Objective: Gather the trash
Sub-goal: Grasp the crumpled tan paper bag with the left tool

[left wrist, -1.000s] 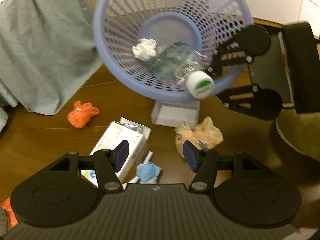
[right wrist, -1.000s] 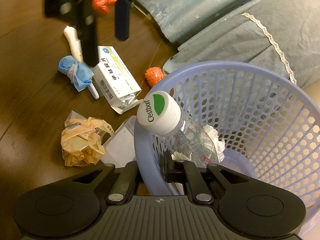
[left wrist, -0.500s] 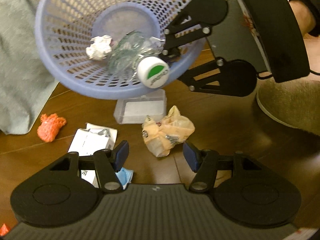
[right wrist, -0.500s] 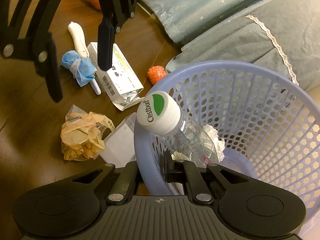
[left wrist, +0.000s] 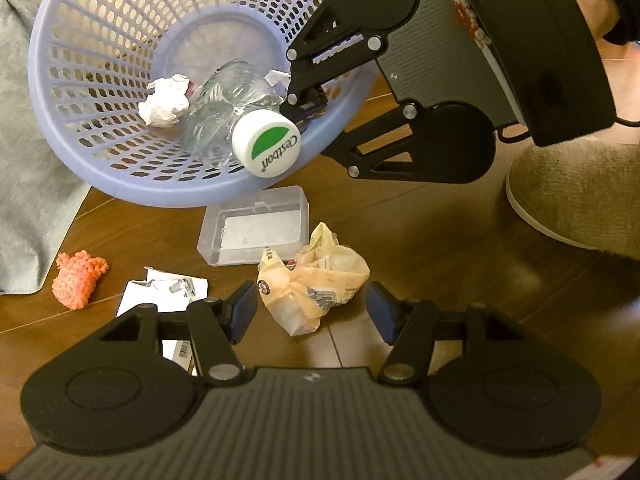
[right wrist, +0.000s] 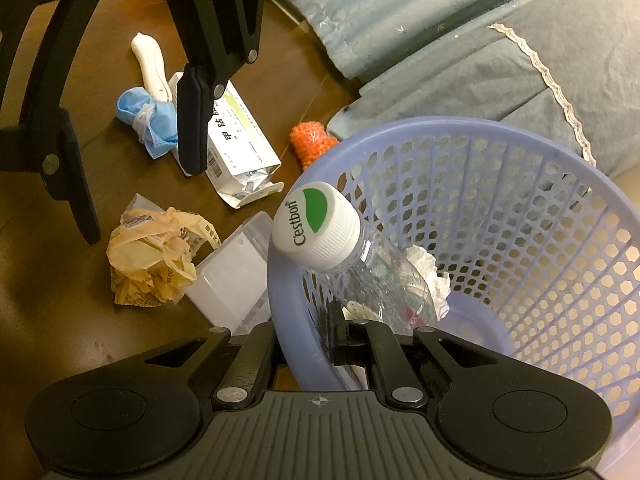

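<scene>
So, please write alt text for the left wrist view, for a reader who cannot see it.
Open left tongs hang over a crumpled yellow plastic bag on a wooden floor. Behind it, the right tongs grip the rim of a tilted purple basket holding a clear bottle and crumpled paper.

Warm dim light, fisheye-bent edges

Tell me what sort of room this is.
Likely a bedroom at home: lace-trimmed grey-green bedding hangs beside a wooden floor, with a lilac wastebasket and scattered litter.

white box (left wrist: 160, 300) half behind left gripper (left wrist: 310, 312)
</scene>
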### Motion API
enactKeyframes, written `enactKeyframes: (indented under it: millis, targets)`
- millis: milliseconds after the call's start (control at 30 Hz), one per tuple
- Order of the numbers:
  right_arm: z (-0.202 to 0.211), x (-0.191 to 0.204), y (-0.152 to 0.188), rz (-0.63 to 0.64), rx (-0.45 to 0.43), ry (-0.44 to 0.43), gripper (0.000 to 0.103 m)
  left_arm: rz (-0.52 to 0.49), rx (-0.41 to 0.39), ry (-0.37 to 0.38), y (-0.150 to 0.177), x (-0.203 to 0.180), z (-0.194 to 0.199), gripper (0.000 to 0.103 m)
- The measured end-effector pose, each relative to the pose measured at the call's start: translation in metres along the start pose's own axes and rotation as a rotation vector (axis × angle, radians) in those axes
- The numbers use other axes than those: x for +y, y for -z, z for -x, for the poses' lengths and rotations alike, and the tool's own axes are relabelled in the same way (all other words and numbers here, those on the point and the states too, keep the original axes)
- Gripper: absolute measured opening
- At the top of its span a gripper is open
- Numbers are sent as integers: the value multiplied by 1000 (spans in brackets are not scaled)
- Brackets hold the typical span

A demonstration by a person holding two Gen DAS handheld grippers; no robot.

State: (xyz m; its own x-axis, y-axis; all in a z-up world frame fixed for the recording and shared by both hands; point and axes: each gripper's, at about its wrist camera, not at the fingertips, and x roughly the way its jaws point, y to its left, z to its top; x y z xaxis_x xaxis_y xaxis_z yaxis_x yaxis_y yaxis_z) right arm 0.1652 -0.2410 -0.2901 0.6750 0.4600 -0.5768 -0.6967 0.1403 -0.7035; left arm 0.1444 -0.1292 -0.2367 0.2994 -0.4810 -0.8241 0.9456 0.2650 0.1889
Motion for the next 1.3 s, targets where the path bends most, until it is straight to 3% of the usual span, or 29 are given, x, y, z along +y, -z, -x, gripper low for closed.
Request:
enactKeyframes:
  millis: [400, 667, 767, 1067, 1100, 1300]
  targets:
    - [-5, -1, -2, -4, -1, 1, 3, -7, 20, 1, -1, 4, -12, 56]
    - [-4, -1, -2, -3, -2, 0, 3, 0, 44, 2, 0, 3, -21, 47]
    - [-5, -2, -2, -5, -2, 0, 3, 7, 51, 3, 0, 3, -24, 39]
    - [-6, -3, -2, -2, -4, -1, 3, 40, 57, -7, 3, 7, -22, 32]
    - [-6, -3, -2, -1, -4, -1, 3, 42, 57, -7, 3, 8, -21, 23]
    - [-7, -3, -1, 2, -5, -2, 3, 66, 61, -11, 6, 13, -13, 16]
